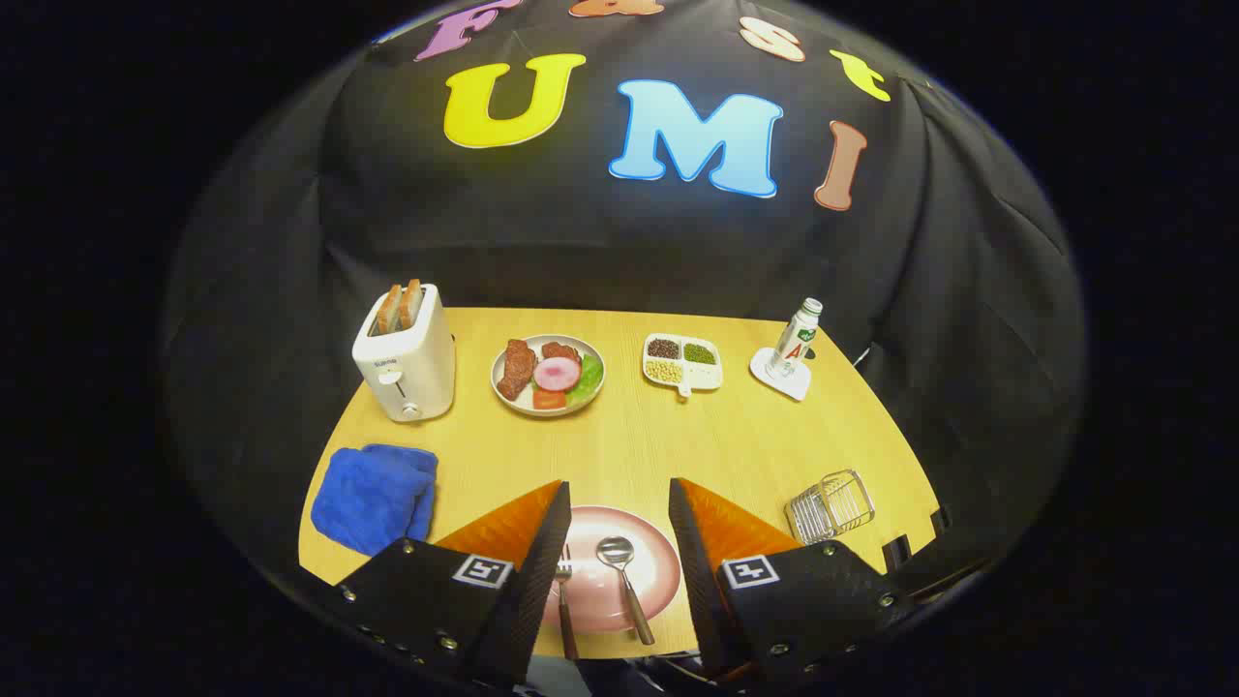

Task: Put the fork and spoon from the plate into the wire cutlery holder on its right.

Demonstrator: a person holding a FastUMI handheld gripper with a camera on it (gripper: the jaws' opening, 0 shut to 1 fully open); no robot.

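A pink plate lies at the near edge of the wooden table, seen between my two fingers. On it rest a fork, close to the left finger, and a spoon to its right, both with brown handles pointing toward me. The wire cutlery holder stands on the table to the right of the plate, beyond the right finger. My gripper hangs above the plate, open wide, with nothing between the fingers.
A blue cloth lies left of the plate. Farther back stand a white toaster with bread, a plate of food, a divided dish of beans and a bottle on a white coaster.
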